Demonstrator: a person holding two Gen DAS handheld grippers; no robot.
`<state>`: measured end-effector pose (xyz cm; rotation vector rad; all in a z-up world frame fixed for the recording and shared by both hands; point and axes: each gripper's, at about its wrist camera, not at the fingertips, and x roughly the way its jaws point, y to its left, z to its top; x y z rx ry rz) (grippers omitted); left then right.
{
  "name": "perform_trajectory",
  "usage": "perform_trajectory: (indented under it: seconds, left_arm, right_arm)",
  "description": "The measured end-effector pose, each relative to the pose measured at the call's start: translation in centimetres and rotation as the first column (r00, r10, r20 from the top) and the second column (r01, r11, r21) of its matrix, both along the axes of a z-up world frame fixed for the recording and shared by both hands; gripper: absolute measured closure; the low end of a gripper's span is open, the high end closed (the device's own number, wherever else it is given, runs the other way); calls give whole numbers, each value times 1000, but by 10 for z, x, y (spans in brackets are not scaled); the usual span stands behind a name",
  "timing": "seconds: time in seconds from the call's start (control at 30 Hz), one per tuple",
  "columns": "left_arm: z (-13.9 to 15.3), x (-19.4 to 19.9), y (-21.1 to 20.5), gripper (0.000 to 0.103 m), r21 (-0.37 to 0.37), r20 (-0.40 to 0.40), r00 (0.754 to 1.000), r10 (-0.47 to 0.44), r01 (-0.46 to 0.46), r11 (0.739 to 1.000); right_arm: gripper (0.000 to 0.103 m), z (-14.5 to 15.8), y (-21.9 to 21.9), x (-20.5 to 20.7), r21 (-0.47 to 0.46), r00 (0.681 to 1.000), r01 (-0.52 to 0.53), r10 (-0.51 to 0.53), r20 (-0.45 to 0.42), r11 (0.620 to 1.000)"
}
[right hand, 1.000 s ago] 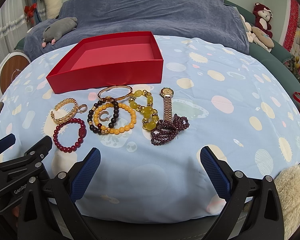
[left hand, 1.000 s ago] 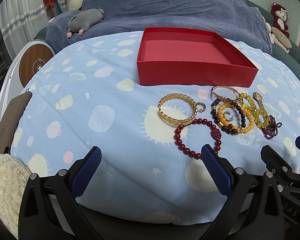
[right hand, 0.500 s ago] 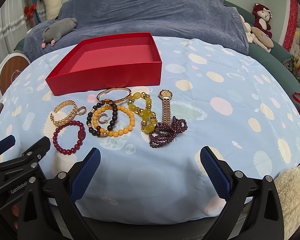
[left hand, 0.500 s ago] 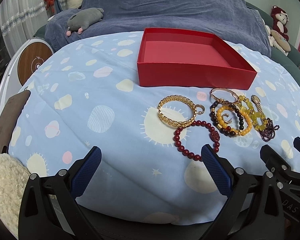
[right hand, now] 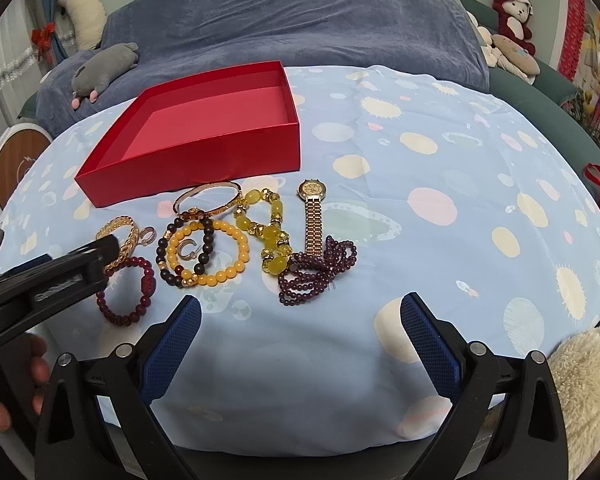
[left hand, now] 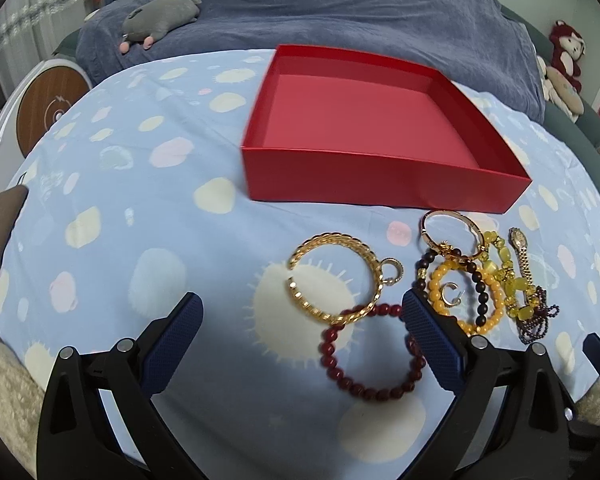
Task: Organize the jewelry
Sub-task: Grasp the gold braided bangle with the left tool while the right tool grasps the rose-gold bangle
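Between red box [right hand: 204, 128] front wall and fingers [right hand: 172, 340]: crowded jewelry row [right hand: 228, 244].

box [right hand: 204, 148] behind bracelets [right hand: 204, 252], watch [right hand: 314, 216] right

Open red box [right hand: 204, 152] sits empty, far left; bracelets [right hand: 204, 250], gold watch [right hand: 314, 216] and purple beads [right hand: 320, 268] lie flat, clustered near it.

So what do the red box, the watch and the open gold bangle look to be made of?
Red box: probably card, matte, with thin straight walls and crisp folded edges. Watch: gold-toned metal by its look, its link band catching light; whether plated or solid cannot be told. Gold bangle: shiny yellow metal with a chain-like textured surface, possibly plated.
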<state>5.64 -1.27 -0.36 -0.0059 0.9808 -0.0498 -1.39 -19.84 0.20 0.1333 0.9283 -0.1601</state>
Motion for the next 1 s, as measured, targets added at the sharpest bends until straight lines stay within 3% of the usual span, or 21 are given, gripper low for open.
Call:
perform_trajectory:
  seconds: [0.07, 0.13, 0.2, 0.33, 0.63, 0.83, 1.0]
  left_arm:
    - [-6, 5, -4, 15, 8, -15, 1000, -8, 8, 1000]
    - [-11, 9, -5, 29, -8, -46, 999, -13, 12, 1000]
    - [-11, 11, -3, 33, -22, -42, 999, -2, 1, 1000]
    - [-9, 12, -3, 51, -27, -29, 1000, -10, 9, 1000]
    - [0, 10, 15, 52, -61, -10, 1000, 7, -8, 998]
    - [4, 3, 35, 52, -55, -2, 999, 44, -45, 997]
    - [3, 2, 46, 52, -68, -11, 997, 82, -82, 994]
  right_arm:
    - [7, -1, -2, 0, 9, 1000, 4, -4, -4, 1000]
    - [7, -2, -4, 1, 17, 1000, 9, -9, -9, 1000]
    - [7, -3, -6, 2, 27, 1000, 14, -14, -15, 1000]
    - [7, -5, -9, 4, 48, 1000, 19, -18, -22, 999]
    - [7, -3, -9, 5, 60, 1000, 8, -6, -25, 998]
    - [9, 13, 5, 29, 37, 997, -78, 77, 19, 996]
    - [25, 6, 17, 67, 109, 990, -135, 138, -25, 985]
